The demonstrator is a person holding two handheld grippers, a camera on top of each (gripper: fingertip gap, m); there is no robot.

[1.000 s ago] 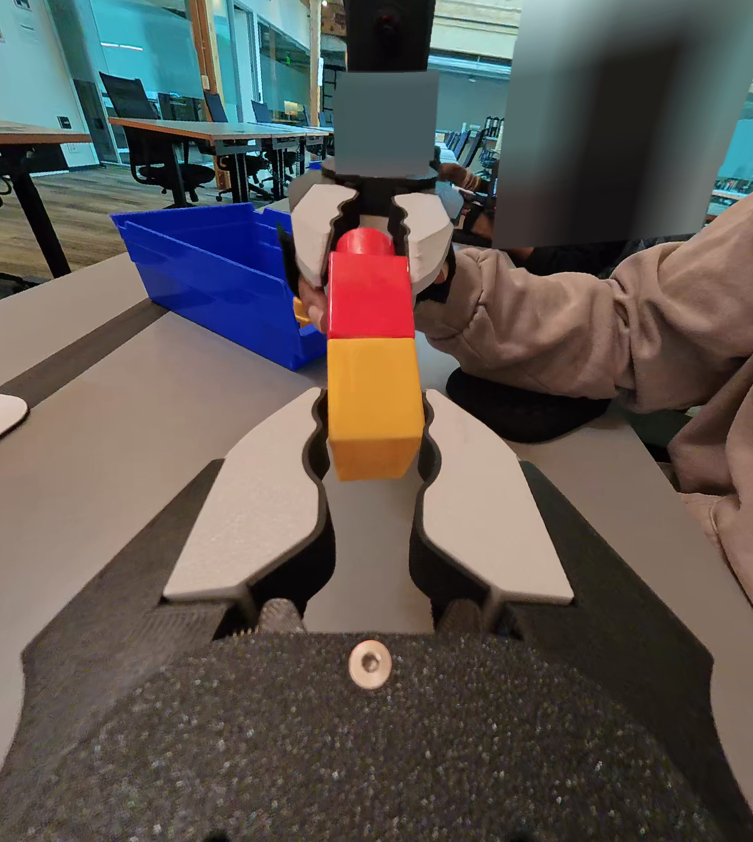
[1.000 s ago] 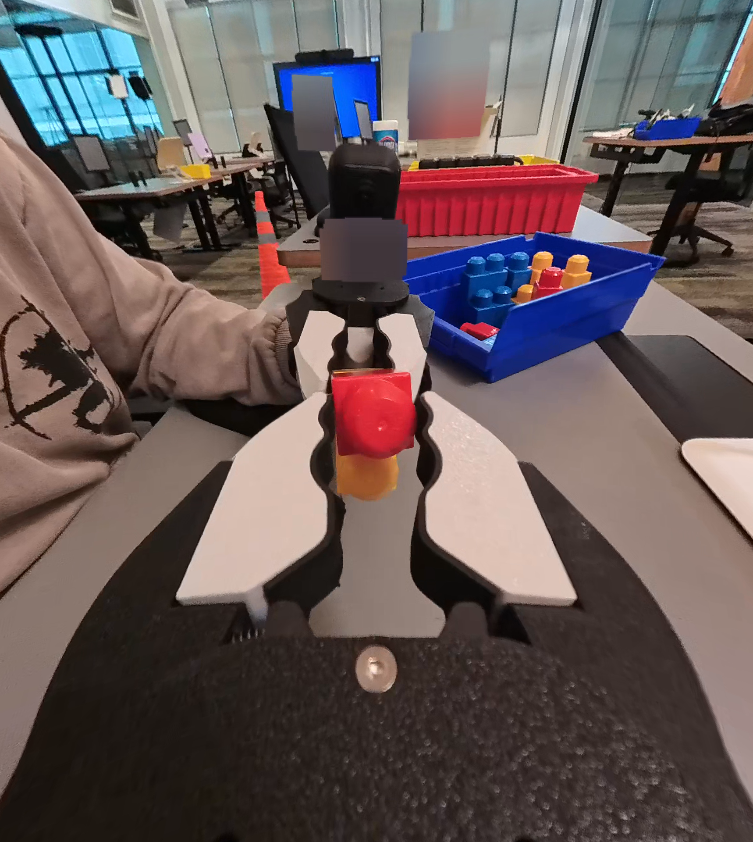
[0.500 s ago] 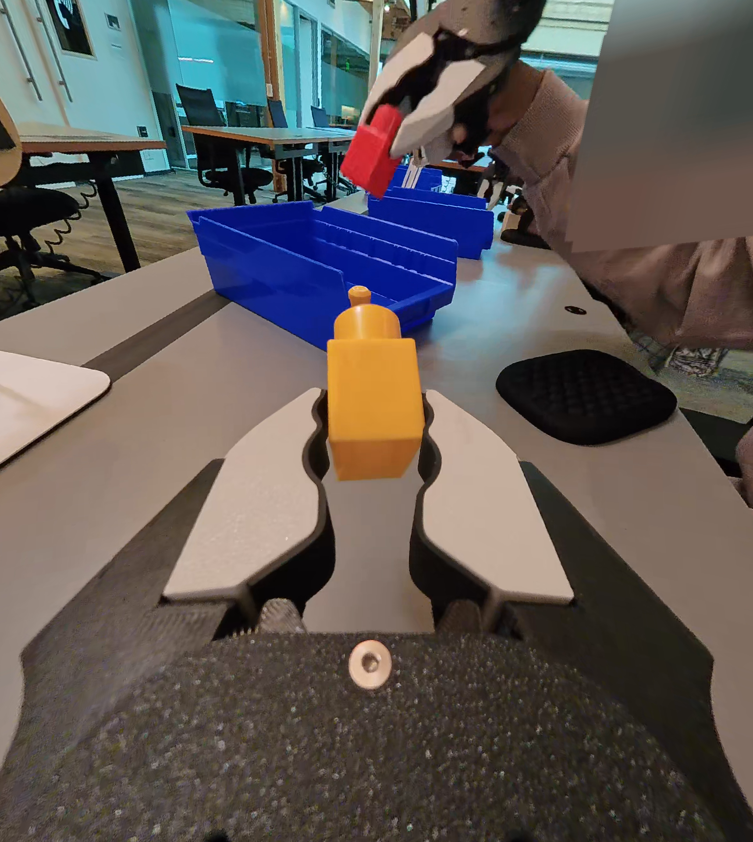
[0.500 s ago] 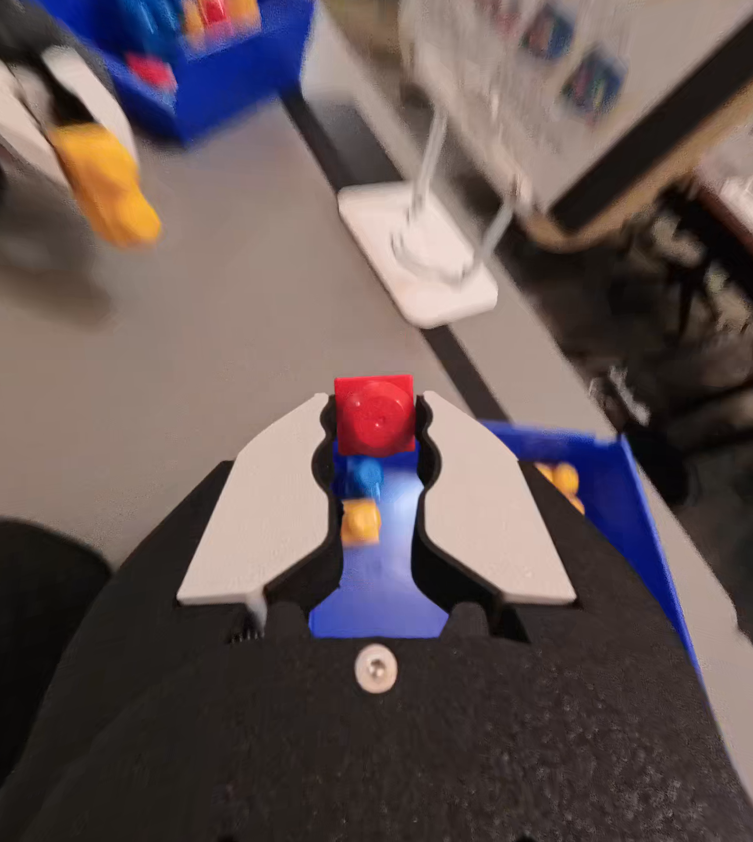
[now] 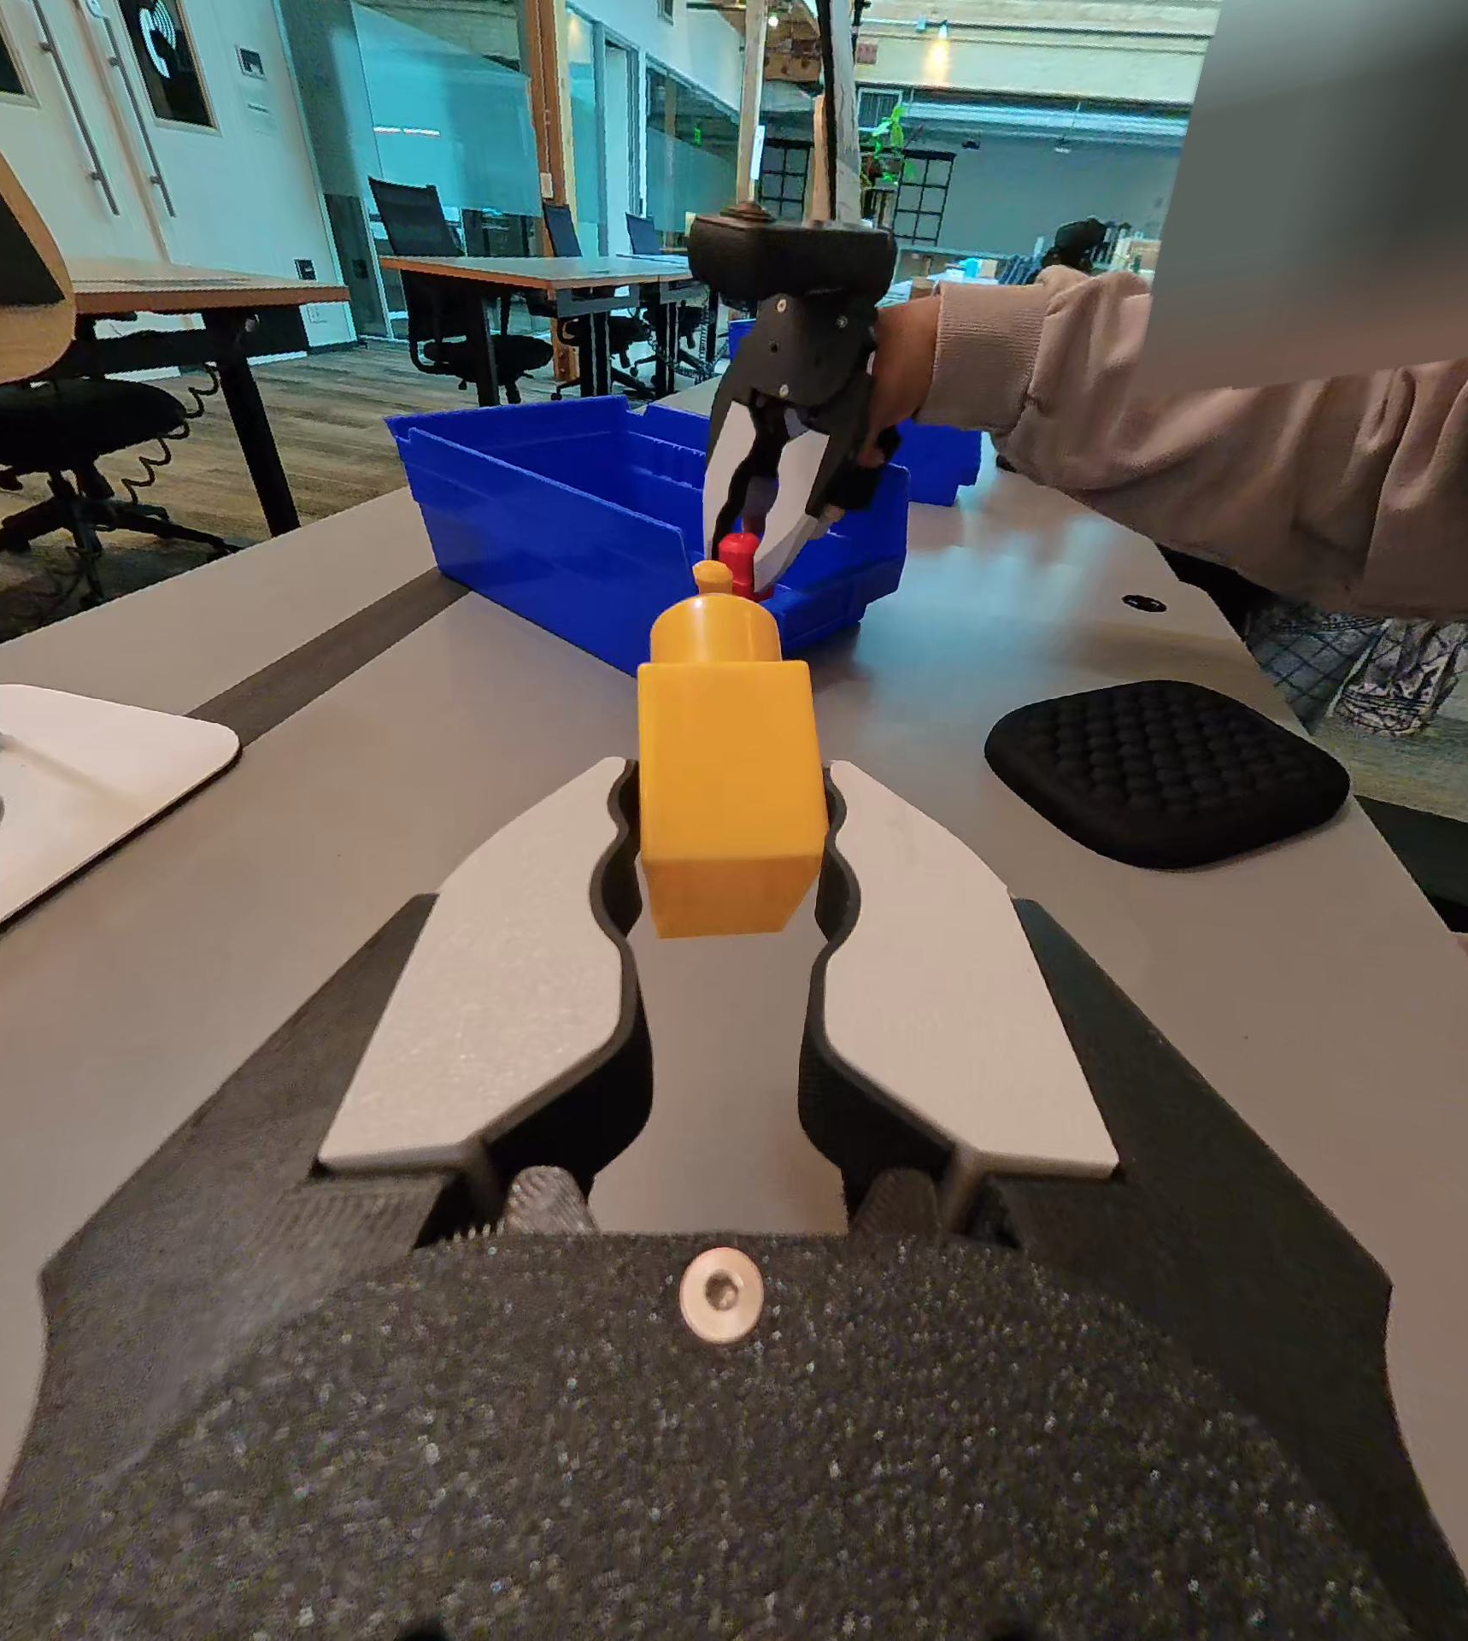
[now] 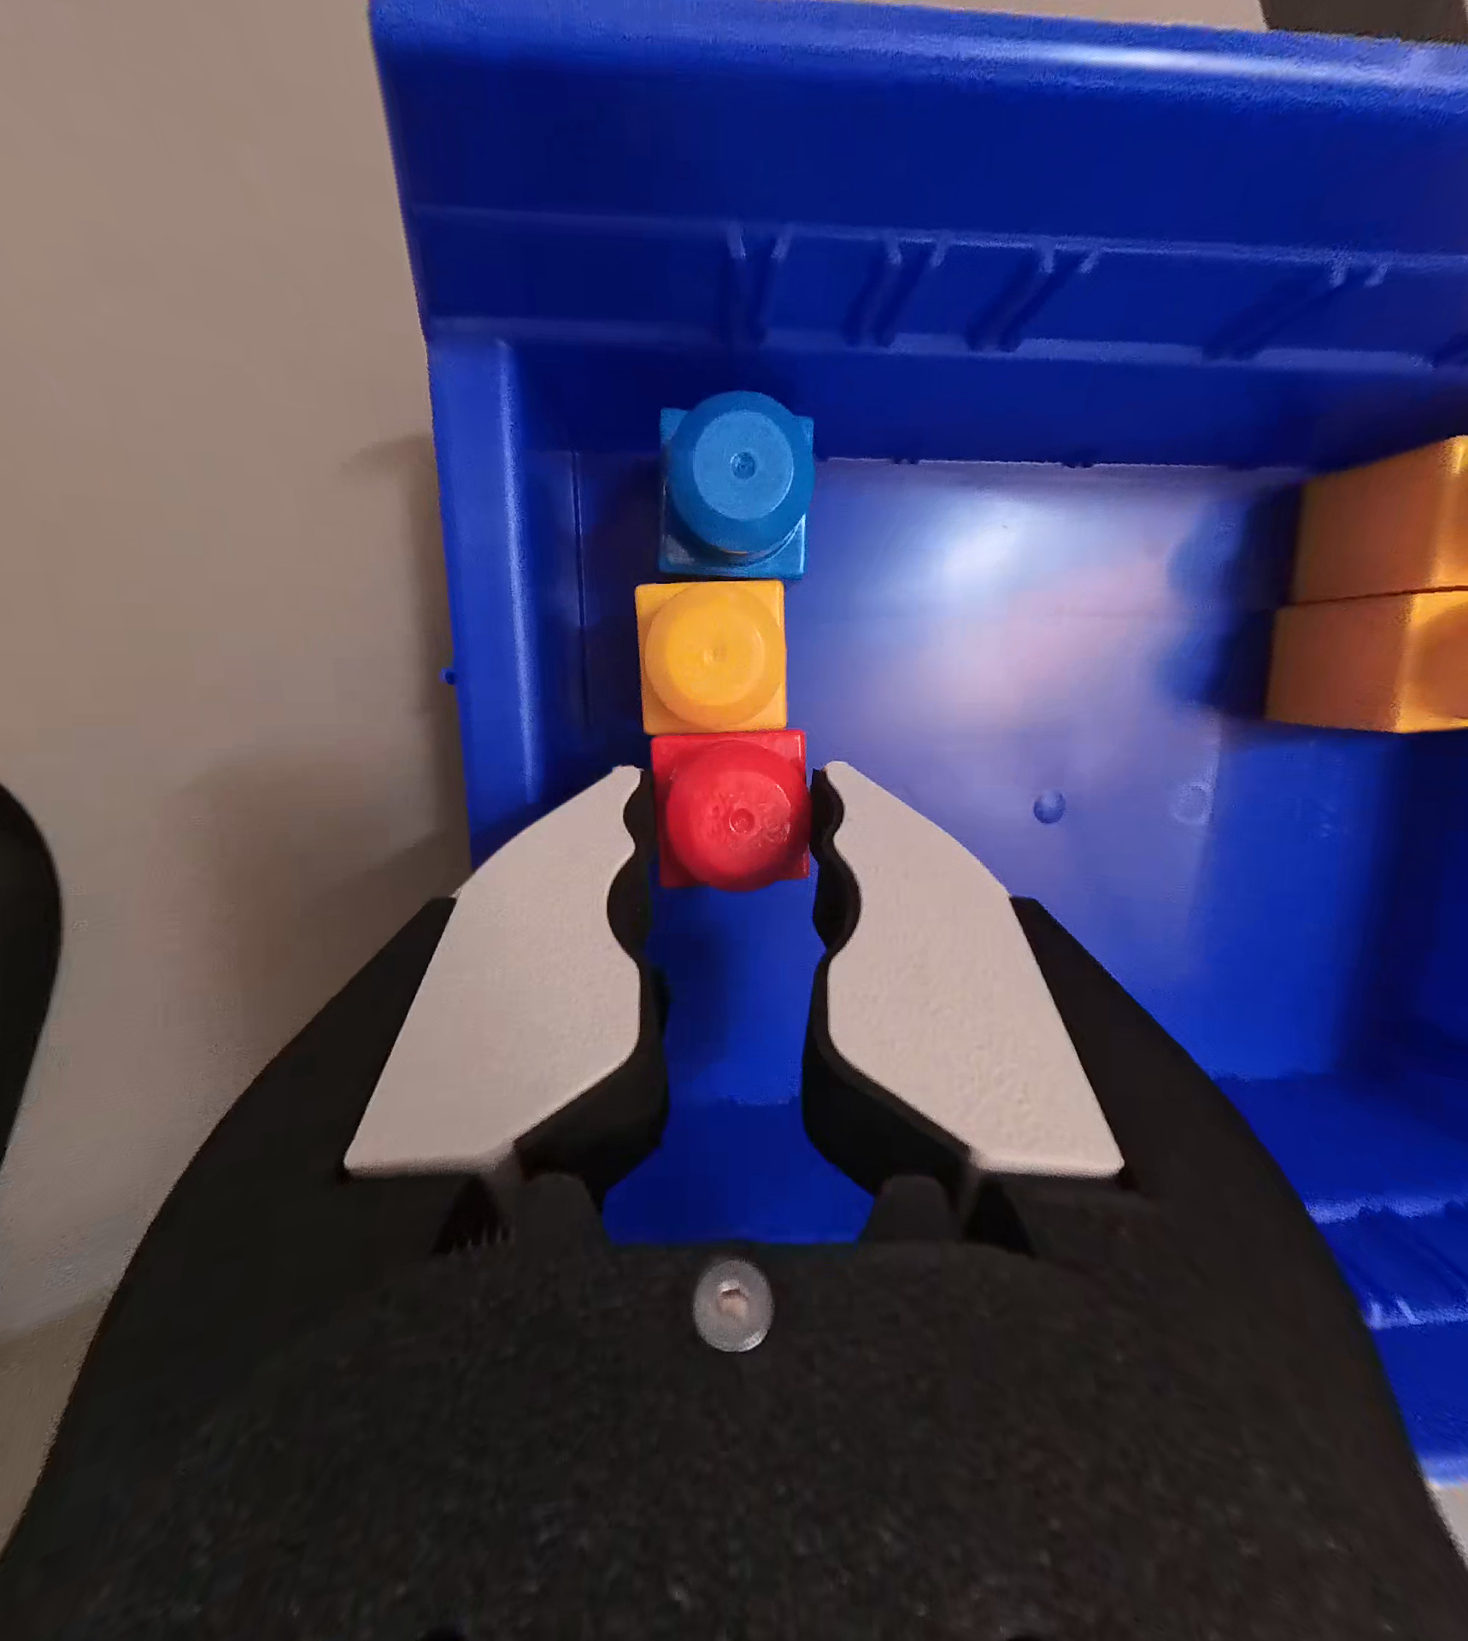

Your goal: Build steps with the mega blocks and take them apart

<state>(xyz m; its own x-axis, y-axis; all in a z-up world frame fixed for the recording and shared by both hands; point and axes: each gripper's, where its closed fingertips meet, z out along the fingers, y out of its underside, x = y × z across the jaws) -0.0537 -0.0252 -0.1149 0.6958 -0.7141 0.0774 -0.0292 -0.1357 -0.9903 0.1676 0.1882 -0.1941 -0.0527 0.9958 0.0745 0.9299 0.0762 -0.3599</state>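
Note:
My left gripper (image 5: pixel 726 781) is shut on a yellow single-stud block (image 5: pixel 726 790), held above the grey table with its stud pointing away. My right gripper (image 6: pixel 730 786) is shut on a red single-stud block (image 6: pixel 730 812) and points down into the blue bin (image 6: pixel 1023 373). In the bin a yellow block (image 6: pixel 710 655) and a blue block (image 6: pixel 735 487) stand in a row just beyond the red one. In the left wrist view the right gripper (image 5: pixel 753 550) reaches into the blue bin (image 5: pixel 571 524), and the red block (image 5: pixel 737 561) shows between its fingertips.
Two larger yellow blocks (image 6: pixel 1423 604) lie at the bin's right side. A black ribbed pad (image 5: pixel 1165 771) lies on the table (image 5: pixel 375 799) to the right. A white stand base (image 5: pixel 47 781) sits at the left. A second blue bin (image 5: pixel 943 462) stands behind. A person's sleeve (image 5: pixel 1245 479) spans the right. My right fingertips sit around 30 cm from my left ones.
The red block was pulled off the yellow one. My right gripper swung up and away with it, then down into the blue bin. My left gripper still holds the yellow block.

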